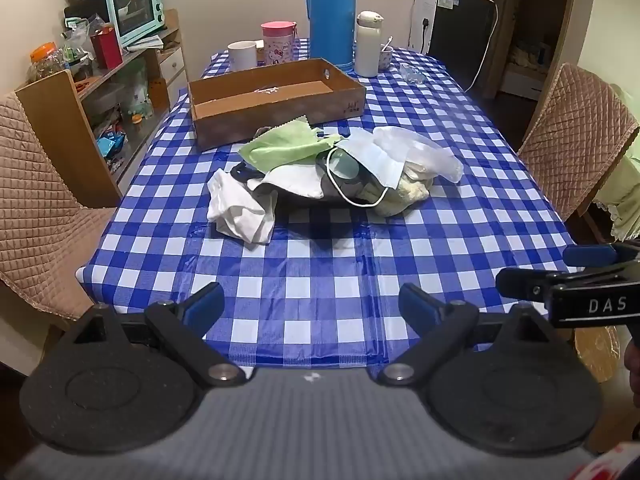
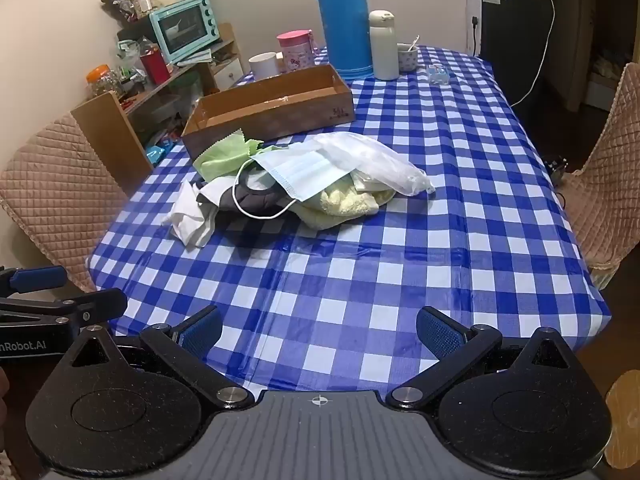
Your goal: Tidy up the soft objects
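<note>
Nearest me, my left gripper (image 1: 310, 306) hangs over the near edge of the blue-checked tablecloth (image 1: 320, 280) with its jaws spread fully wide and nothing between them. My right gripper (image 2: 320, 330) sits just beside it, equally wide and equally bare (each shows at the edge of the other's camera).

Further in, mid-table, lies the heap of soft things: a crumpled white cloth (image 1: 240, 210) at the left edge, a dark grey fabric piece (image 2: 256, 200) under a blue surgical mask (image 2: 306, 174), a pale yellow towel (image 2: 340, 206), a thin white plastic bag (image 2: 380, 166) on the right, and a green cloth (image 1: 286, 146) at the back.

Just behind the heap stands the open cardboard box (image 1: 276, 114), the green cloth close against its front wall. Beyond it are a white mug (image 1: 242, 55), a pink cup (image 1: 278, 40) and a blue thermos (image 1: 332, 12).
</note>
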`<control>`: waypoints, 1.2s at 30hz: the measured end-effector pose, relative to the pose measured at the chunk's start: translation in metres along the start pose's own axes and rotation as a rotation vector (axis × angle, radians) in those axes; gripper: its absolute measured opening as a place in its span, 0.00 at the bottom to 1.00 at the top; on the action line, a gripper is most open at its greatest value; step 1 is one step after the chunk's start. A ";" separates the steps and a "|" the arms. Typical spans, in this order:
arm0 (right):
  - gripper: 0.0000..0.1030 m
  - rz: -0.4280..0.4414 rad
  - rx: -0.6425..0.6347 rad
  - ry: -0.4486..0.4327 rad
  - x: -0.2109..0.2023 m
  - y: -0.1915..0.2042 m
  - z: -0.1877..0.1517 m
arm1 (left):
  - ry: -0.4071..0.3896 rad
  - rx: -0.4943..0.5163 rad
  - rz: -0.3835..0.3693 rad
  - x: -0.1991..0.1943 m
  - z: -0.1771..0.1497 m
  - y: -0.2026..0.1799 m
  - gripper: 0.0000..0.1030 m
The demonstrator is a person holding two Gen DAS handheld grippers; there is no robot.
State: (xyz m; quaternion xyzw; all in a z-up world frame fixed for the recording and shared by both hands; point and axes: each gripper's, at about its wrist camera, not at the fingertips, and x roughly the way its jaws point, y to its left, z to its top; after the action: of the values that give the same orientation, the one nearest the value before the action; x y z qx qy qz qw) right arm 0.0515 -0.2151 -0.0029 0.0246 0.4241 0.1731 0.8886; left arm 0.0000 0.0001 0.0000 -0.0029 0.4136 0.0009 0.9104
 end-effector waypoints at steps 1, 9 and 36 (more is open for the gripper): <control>1.00 0.002 0.002 0.001 0.000 0.000 0.000 | -0.006 0.002 0.003 0.000 0.000 0.000 0.91; 1.00 0.002 0.001 0.001 -0.001 -0.001 0.001 | -0.002 0.003 0.002 0.000 0.001 0.000 0.91; 1.00 -0.004 -0.006 -0.003 -0.005 0.000 0.001 | -0.003 0.006 0.001 -0.003 0.003 -0.007 0.91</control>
State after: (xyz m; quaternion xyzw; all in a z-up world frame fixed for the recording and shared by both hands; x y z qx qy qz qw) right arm 0.0497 -0.2167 0.0016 0.0213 0.4222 0.1725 0.8897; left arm 0.0006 -0.0066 0.0039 0.0000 0.4123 0.0003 0.9111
